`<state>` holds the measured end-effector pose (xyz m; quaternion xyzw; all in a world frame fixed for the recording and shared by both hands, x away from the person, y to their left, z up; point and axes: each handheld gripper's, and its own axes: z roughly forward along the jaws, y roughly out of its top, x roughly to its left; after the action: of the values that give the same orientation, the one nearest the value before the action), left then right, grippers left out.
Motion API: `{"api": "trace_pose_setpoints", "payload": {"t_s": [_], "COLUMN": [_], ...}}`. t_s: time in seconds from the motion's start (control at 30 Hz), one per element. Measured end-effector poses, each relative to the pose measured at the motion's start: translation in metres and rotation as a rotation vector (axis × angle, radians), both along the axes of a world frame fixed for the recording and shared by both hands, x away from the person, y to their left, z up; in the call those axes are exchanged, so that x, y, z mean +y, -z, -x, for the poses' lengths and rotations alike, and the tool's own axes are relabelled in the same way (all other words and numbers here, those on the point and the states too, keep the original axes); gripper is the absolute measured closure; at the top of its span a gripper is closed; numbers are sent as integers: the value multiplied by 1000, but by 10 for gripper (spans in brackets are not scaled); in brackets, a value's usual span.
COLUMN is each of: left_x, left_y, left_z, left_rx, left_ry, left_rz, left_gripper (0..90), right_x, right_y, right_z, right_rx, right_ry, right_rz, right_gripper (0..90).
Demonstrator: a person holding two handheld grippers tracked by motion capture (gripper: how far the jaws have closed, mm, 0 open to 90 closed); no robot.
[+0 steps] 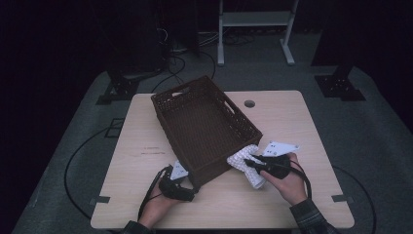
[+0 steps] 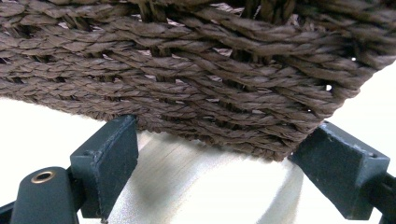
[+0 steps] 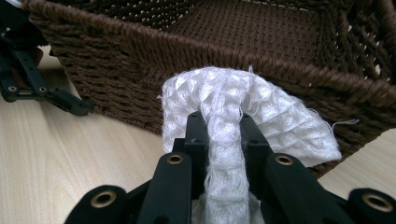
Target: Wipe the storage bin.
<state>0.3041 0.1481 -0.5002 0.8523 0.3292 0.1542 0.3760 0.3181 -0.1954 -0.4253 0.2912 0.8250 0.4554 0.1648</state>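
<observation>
Pale wood tabletop (image 1: 302,126) carries everything I work with. Brown woven basket (image 1: 204,126) sits at its middle, skewed, near corner toward me. My left gripper (image 1: 187,187) at that near corner, jaws spread wide either side of basket's lower edge; cannot tell whether pads press weave. My right gripper (image 1: 249,163) just beside basket's right wall, jaws pressed together, pinching white waffle cloth (image 3: 243,107). Cloth bunches up against outside of basket wall, raised off tabletop.

One woven basket (image 1: 204,127), one white cloth (image 1: 246,163), one table (image 1: 292,126)
</observation>
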Motion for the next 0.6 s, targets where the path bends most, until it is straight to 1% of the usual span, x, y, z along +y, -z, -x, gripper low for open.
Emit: {"api": "trace_pose_setpoints", "payload": {"t_s": [0.23, 0.3, 0.37, 0.47, 0.6], "left_x": [0, 0, 0, 0, 0], "left_y": [0, 0, 0, 0, 0], "left_z": [0, 0, 0, 0, 0], "left_rx": [1, 1, 1, 1, 2], "left_ry": [2, 1, 1, 4, 5], "left_rz": [-2, -1, -1, -5, -7], "left_gripper": [138, 138, 138, 138, 138], "right_x": [-1, -2, -2, -3, -5], "right_y": [-11, -14, -15, -19, -26], "right_z": [4, 5, 5, 7, 10], "right_rx": [-37, -38, -41, -49, -70], "right_ry": [-8, -13, -15, -16, -21], "right_rz": [-28, -45, -47, -66, -100], "right_gripper": [771, 772, 772, 772, 771]}}
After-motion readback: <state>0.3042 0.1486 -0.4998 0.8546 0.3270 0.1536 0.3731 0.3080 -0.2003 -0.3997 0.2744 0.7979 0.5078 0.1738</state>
